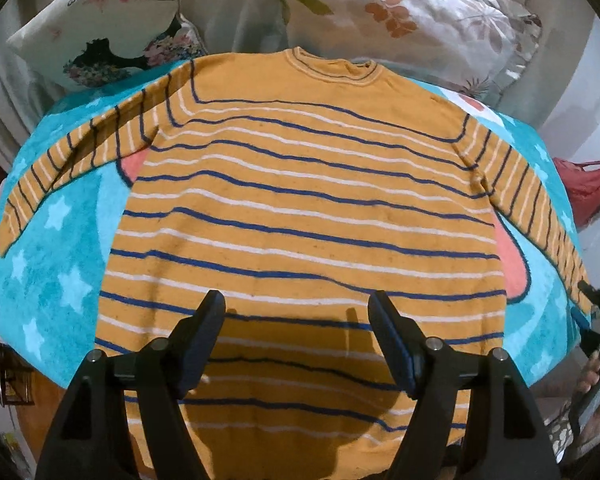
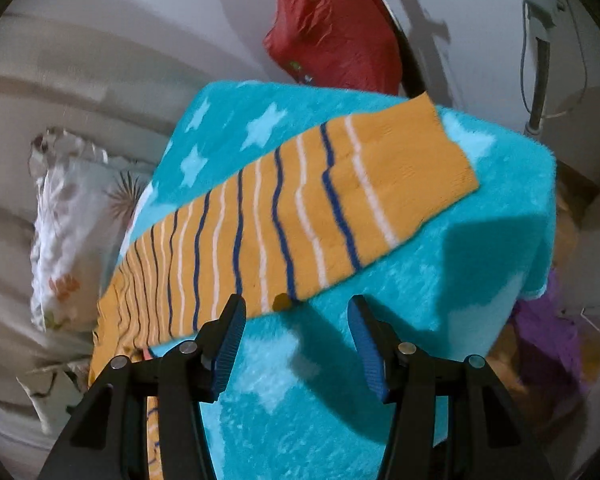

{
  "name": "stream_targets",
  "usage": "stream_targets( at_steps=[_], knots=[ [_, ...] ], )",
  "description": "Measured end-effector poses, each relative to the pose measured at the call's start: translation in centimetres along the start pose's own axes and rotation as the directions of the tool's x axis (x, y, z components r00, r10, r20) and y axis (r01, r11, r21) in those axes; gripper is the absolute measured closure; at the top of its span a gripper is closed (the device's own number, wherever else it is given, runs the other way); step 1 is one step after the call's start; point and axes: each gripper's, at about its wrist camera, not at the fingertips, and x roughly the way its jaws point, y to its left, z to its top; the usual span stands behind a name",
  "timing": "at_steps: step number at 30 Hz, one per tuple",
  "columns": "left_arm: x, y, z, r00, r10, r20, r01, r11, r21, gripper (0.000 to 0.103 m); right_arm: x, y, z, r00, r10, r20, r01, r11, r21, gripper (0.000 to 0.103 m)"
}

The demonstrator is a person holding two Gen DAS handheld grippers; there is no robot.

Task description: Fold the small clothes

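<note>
Black fingers of the left claw (image 1: 296,312) stand spread apart over the bottom part of the sweater (image 1: 300,208), with nothing between them; their shadow falls on the knit just below the tips. Whether the tips touch the fabric I cannot tell. That sweater, orange with blue and white stripes, lies flat and spread out on a turquoise blanket (image 1: 60,272) printed with pale stars. Its collar points toward the far edge of the blanket, its hem toward the near edge. One sleeve reaches out to the blanket's left edge, and the other sleeve (image 2: 300,216) runs down along the right edge.

In the right wrist view, the right claw (image 2: 296,312) is also released, its blue-padded fingers (image 2: 230,344) wide apart and empty. It hangs over the blanket just beside the long edge of that sleeve, whose cuff lies near a corner of the blanket. The sleeve lies flat and is not between the fingers. This view is somewhat blurred.

Two pillows sit past the far edge: a pillow with dark printed figures (image 1: 100,40) on the left and a leaf-print pillow (image 1: 400,20) on the right. A red bag (image 2: 332,28) hangs against the wall beyond the blanket's corner.
</note>
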Motion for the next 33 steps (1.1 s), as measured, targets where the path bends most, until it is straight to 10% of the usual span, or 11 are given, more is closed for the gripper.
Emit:
stream_targets(
  at_steps=[9, 12, 18, 33],
  knots=[
    [-0.8, 1.2, -1.1, 1.000, 0.015, 0.016, -0.015, 0.999, -0.041, 0.030, 1.8, 0.0, 4.2, 0.996, -0.015, 0.086, 0.010, 0.998, 0.060, 0.047],
    [-1.0, 2.0, -1.6, 0.999, 0.026, 0.020, -0.025, 0.998, -0.058, 0.030, 2.6, 0.1, 5.7, 0.997, -0.054, 0.060, 0.051, 0.997, 0.052, 0.089],
    [-1.5, 4.5, -2.4, 0.999, 0.046, 0.026, -0.043, 0.993, -0.107, 0.030, 1.6, 4.5, 6.2, 0.995, -0.059, 0.078, 0.068, 0.992, -0.106, 0.092],
    [-2.4, 12.9, -1.9, 0.998, 0.024, 0.050, -0.011, 0.970, -0.243, 0.030, 4.3, 28.9, -10.0, 0.974, 0.165, -0.155, -0.225, 0.790, -0.571, 0.092]
  ],
)
